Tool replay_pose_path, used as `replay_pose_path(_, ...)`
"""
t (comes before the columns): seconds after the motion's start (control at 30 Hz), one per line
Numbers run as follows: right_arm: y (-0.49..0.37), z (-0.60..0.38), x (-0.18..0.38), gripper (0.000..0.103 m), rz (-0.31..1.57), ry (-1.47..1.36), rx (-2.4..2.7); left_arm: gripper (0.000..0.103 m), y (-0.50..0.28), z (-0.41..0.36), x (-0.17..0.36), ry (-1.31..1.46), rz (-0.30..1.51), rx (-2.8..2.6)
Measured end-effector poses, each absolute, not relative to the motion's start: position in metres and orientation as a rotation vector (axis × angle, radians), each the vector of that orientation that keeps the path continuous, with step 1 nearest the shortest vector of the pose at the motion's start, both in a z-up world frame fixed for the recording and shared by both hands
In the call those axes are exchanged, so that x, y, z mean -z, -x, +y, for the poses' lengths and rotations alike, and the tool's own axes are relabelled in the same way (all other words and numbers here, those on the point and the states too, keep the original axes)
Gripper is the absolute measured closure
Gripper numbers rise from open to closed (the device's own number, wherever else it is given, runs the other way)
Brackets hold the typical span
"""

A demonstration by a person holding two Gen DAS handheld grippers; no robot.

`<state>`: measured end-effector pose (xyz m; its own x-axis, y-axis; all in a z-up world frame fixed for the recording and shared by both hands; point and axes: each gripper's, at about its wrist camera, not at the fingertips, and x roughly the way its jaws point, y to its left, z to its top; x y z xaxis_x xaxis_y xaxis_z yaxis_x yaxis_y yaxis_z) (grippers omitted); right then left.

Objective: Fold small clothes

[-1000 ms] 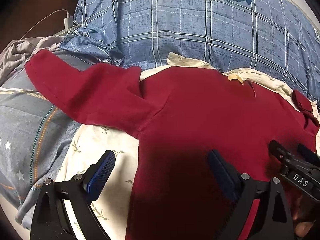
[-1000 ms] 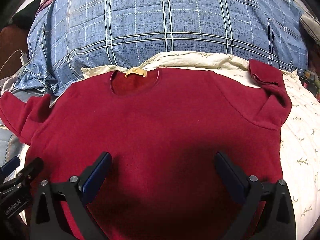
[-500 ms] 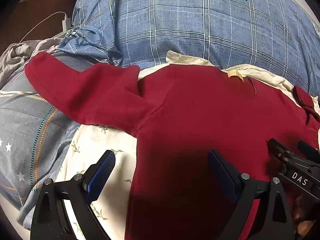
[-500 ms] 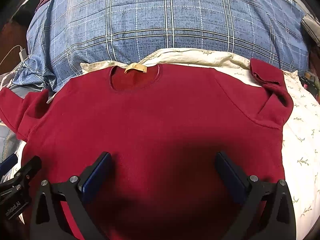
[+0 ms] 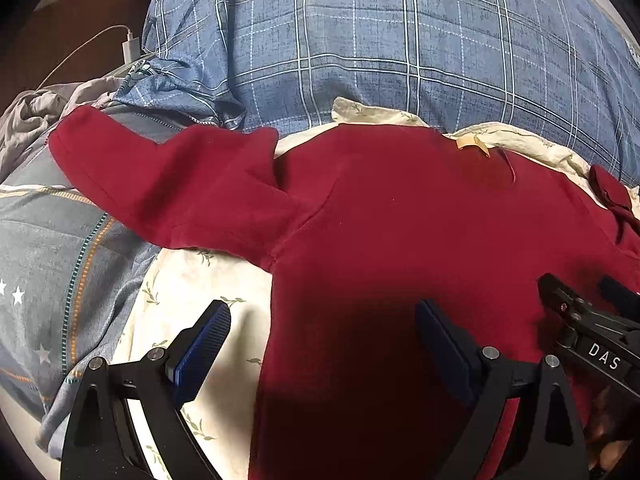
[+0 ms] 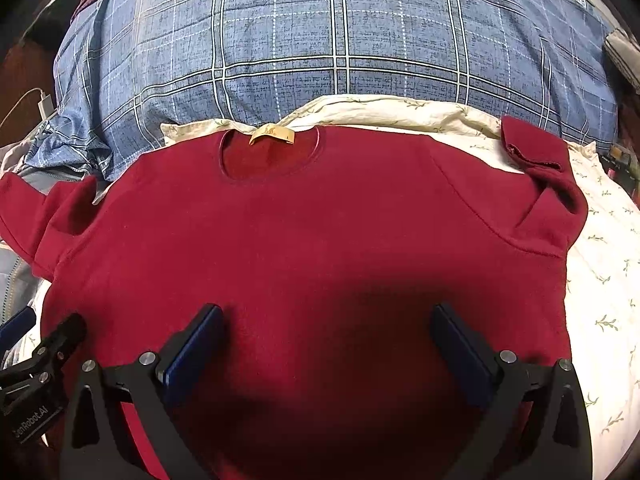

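Left wrist view: the red sweater (image 5: 400, 240) is seen spread flat on a cream floral sheet (image 5: 188, 280), and its long sleeve (image 5: 168, 184) is shown stretched out far ahead and to the left of the jaws, over a grey-blue striped quilt (image 5: 52, 264); this full sleeve is cut off in the right wrist view, where only its base appears. A white charger (image 5: 131, 49) is seen far ahead to the left. In the right wrist view the round neckline with a tan label (image 6: 272, 135) is shown straight ahead of the jaws, and the other sleeve (image 6: 536, 168) is seen folded back on itself ahead and to the right, details only glimpsed at the edge of the left view. A blue plaid duvet (image 6: 340, 48) is bunched beyond the sweater in both. Compared with a second ago, the sweater is framed slightly lower and nearer in both views, with little else changed. The left gripper (image 5: 320, 344) is held low with jaws wide apart, one pad over the sheet and one over the sweater's hem area. The right gripper (image 6: 326, 344) is likewise held with jaws spread wide, both pads above the sweater's body, nothing clasped.
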<state>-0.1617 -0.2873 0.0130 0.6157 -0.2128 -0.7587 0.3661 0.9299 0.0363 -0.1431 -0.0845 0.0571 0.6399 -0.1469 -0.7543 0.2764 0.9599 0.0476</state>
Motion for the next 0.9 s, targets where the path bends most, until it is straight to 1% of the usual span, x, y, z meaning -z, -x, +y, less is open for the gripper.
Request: replay_pose_path(0.9, 0.1606, -0.2857, -0.0143, 0.000, 0.845, -0.199, 0.333, 0.009, 0.1445, -0.0860, -0.0558, -0.181, 0.834, 0.239)
